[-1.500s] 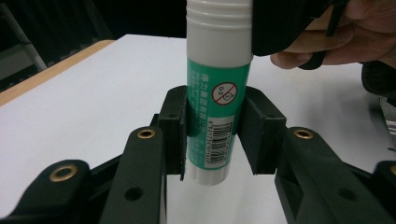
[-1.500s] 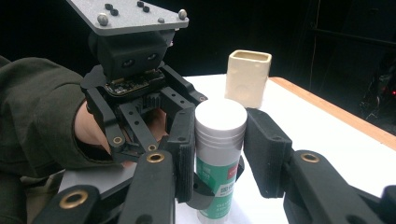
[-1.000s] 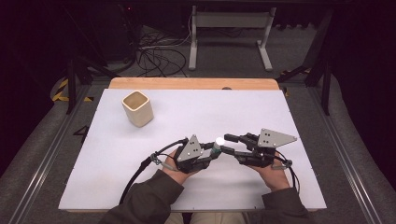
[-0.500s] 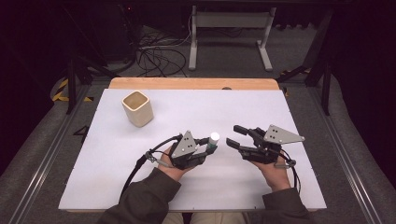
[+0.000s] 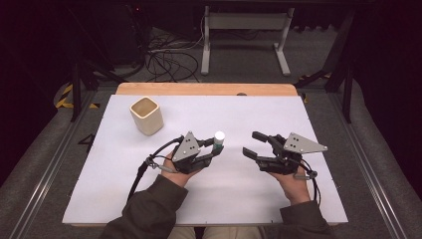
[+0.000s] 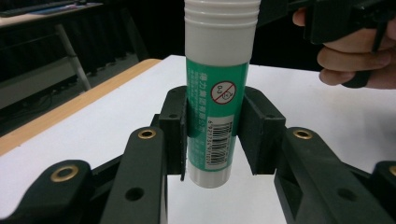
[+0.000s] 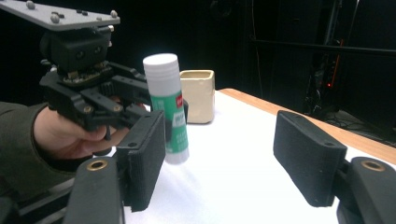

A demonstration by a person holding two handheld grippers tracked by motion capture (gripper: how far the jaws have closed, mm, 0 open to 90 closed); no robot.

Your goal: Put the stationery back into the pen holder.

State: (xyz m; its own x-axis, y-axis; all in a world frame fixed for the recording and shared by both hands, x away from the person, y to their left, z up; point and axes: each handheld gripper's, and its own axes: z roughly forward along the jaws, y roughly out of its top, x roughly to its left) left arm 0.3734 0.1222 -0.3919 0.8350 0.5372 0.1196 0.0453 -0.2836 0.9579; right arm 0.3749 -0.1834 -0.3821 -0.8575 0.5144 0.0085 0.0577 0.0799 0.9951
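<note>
A cream square ceramic cup [image 5: 147, 115] stands at the far left of the white worktop [image 5: 318, 124]. The left tool [image 5: 213, 149] clamps a green-and-white glue stick [image 5: 218, 140] upright, clear of the surface (cap on top). The right tool [image 5: 254, 144], well apart, has just been opening, nothing between its jaws. A handover looks complete; next the stick needs carrying to the cup. Earlier, both tools met at the stick.

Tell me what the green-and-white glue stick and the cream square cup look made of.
Green-and-white glue stick: likely plastic, with a smooth white ribbed cap and a glossy printed green label bearing a barcode. Cream square cup: probably glazed ceramic, judging by its thick rounded walls and soft sheen, though moulded plastic cannot be ruled out.
</note>
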